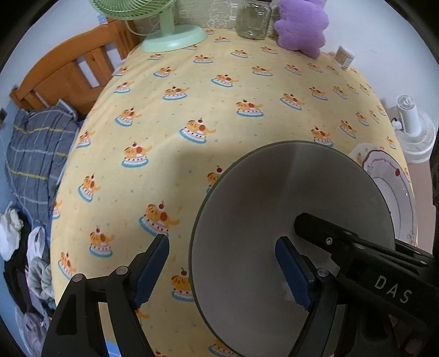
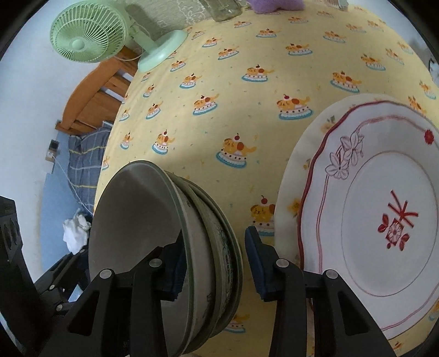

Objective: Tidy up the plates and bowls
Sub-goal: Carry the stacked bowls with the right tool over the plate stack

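Starting at the left, I read the left claw (image 1: 221, 272) as spread wide and gripping nothing: one blue pad hangs over bare cloth, the other sits over the inside of the top bowl (image 1: 290, 241), and I cannot tell whether that pad touches it. The bowl stack (image 2: 175, 255) stands on the bench (image 1: 208, 90), which is covered in a yellow cake-print cloth. From the right wrist view I count the grey bowl nested in at least two green-rimmed ones; the top bowl holds nothing, and the contents of the lower ones are hidden. The right claw (image 2: 215, 263) straddles the rims of this stack, one pad inside the top bowl and one outside, jaws parted with a visible gap on the outer side, so I judge it not clamped. To the right, touching nothing else, lies the plate stack (image 2: 384, 219): a white plate with red flower trim resting on a larger cream plate, both bare. Risk assessment: closing the right claw across several rims at once could grip unevenly, letting a lower bowl slip free on lifting. Both claws work the same bowl, so a collision between them is possible. Dragging the stack could wrinkle the cloth and shift the plates. At the far edge stand a green fan (image 2: 90, 33) and a glass jar (image 1: 253, 20), well apart.
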Available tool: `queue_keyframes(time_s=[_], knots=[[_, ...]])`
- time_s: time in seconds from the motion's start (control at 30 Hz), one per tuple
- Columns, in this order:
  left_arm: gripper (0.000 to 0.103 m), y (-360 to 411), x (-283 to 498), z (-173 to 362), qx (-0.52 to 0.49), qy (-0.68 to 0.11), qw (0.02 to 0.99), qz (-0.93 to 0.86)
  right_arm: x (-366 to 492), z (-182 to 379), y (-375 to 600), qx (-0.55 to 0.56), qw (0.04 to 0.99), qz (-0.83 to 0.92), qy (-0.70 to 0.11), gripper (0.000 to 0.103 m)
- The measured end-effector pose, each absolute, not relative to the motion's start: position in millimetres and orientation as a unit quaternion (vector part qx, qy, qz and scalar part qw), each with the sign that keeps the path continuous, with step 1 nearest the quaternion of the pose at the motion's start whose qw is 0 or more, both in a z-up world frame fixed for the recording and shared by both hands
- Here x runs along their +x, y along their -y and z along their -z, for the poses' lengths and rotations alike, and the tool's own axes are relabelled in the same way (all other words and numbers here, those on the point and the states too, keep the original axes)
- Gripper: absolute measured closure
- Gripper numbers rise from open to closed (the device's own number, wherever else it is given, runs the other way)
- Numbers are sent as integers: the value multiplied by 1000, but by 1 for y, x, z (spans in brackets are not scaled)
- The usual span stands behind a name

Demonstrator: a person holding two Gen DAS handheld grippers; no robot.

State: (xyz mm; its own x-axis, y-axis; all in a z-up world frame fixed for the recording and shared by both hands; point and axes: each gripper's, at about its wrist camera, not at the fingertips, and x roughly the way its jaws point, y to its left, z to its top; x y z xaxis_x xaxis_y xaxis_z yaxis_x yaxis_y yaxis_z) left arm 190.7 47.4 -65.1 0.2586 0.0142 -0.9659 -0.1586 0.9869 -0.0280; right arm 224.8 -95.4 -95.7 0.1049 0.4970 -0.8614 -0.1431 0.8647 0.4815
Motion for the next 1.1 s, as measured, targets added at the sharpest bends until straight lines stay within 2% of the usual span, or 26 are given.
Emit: queue_keyframes(time_s=[0.6, 0.67, 0.73, 0.8, 1.1], knots=[[24, -69, 189, 84, -138, -594, 789, 79, 210, 93, 93, 164, 742, -137, -635, 60], [27, -69, 191, 84, -140, -596, 786, 82, 211, 93, 92, 163, 742, -133, -636, 60], [41, -66, 191, 80, -139, -597, 785, 94, 212, 92, 90, 156, 742, -129, -639, 59], [50, -63, 190, 78, -134, -594, 786, 105, 213, 91, 84, 140, 747, -124, -638, 59], [52, -66, 187, 76, -147, -601, 780, 95, 214, 89, 83, 126, 738, -124, -651, 58]])
